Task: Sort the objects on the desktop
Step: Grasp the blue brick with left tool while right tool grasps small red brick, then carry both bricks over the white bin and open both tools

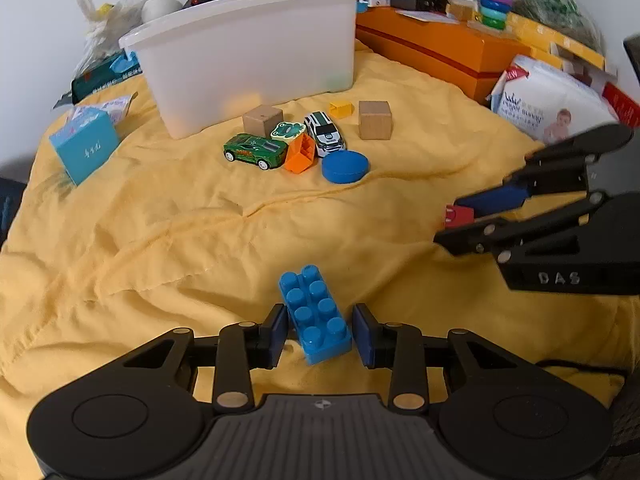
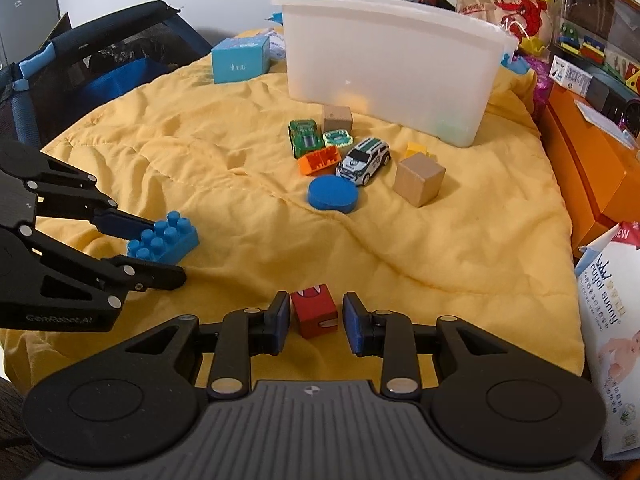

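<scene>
Left tongs [image 1: 320, 334]: apart, one pad on each side of the blue building brick [image 1: 316, 318]; the left pad sits right against the brick, the right pad just beside it, contact on that side unclear.
Blue building brick: studs up on the yellow cloth [image 1: 160, 240], lying lengthwise between the pads, at 6 o'clock in the left wrist view and 9 o'clock in the right wrist view.
Right tongs [image 2: 313, 318]: apart, straddling the red cube [image 2: 314, 314] with a narrow gap at each side.
Red cube: on the cloth at 6 o'clock in the right wrist view; at 3 o'clock in the left wrist view, where it peeks out between the other tongs' fingers.
Toy cluster: near the middle of the cloth, toward 12 o'clock of both tongs: green car [image 1: 255, 151], white and green car [image 1: 325, 133], orange piece [image 1: 300, 154] between the two cars, frog tile [image 1: 286, 131], blue disc [image 1: 345, 166] just in front of the white car.
Wooden cubes: one [image 1: 262, 120] against the bin's front wall, another [image 1: 374, 119] at 3 o'clock of the cluster, with a small yellow piece [image 1: 341, 109] between them.
Bin [image 1: 248, 60]: translucent white, upright at 12 o'clock behind the toys.
Teal box [image 1: 85, 148]: at 9 o'clock of the bin, tilted on the cloth.
Orange box [image 1: 440, 50]: at 2 o'clock, at the cloth's edge.
</scene>
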{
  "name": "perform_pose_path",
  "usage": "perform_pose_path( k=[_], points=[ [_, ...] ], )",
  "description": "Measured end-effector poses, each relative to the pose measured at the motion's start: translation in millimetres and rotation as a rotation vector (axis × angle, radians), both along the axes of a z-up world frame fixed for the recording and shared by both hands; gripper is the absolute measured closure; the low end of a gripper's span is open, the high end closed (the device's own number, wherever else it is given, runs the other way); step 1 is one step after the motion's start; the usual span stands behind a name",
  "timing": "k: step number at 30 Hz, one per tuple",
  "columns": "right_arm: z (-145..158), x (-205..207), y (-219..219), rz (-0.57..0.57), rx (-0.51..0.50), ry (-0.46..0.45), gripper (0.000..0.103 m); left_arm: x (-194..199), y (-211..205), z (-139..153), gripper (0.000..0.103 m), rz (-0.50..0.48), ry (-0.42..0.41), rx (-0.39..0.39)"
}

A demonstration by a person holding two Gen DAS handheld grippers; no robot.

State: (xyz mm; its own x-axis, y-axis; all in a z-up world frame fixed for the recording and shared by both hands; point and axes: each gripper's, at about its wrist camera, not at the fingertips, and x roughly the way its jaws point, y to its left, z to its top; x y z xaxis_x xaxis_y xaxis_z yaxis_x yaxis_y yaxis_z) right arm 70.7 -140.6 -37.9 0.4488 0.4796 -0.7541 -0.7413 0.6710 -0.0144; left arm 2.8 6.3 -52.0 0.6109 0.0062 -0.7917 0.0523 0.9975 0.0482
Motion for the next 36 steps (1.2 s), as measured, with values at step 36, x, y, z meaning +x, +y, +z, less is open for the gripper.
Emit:
perform_pose_path(
  k=[36],
  points=[
    [124, 208, 78, -0.229, 0.170, -0.266, 0.075, 229, 91, 147, 0.075, 0.132, -0.360, -0.071]
  ],
)
